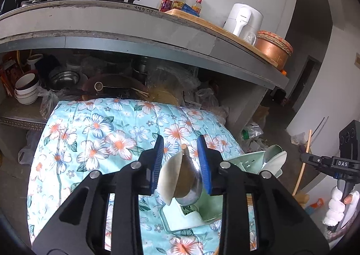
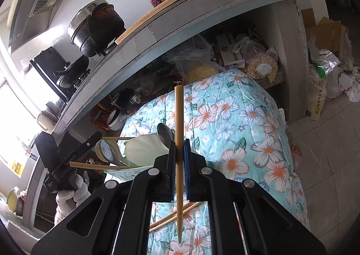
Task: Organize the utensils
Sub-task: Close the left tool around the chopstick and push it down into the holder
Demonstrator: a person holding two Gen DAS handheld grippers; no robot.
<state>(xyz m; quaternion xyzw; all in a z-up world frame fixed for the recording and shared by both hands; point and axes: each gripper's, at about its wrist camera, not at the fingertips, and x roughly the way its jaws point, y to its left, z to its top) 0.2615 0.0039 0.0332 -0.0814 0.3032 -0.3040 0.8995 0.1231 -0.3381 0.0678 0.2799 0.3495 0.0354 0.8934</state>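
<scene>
Sorting step in progress, both hands busy. Right gripper (image 2: 180, 160) is clamped tight on a chopstick (image 2: 179, 119), held near its middle, upright in the right wrist view, thick end up, tip hanging below the jaws. More chopsticks (image 2: 173, 217) lie loose on the floral cloth (image 2: 236, 142) beneath it. Left gripper (image 1: 181, 160) sits over the green holder (image 1: 245, 160); its jaws stand partly open on either side of a steel spoon (image 1: 191, 178) and a white ceramic spoon (image 1: 169, 176). The right pad looks to be at the steel bowl's edge, the left pad clear, so I read no firm grip, though contact is hard to judge. Other spoons (image 1: 273, 155) already stand in the holder. Judgement: the left is parting from or seating the spoons; the right's chopstick goes next. That calls for tipping it point-down into a free slot without snagging the chopsticks (image 2: 101, 166) jutting sideways from the holder.
</scene>
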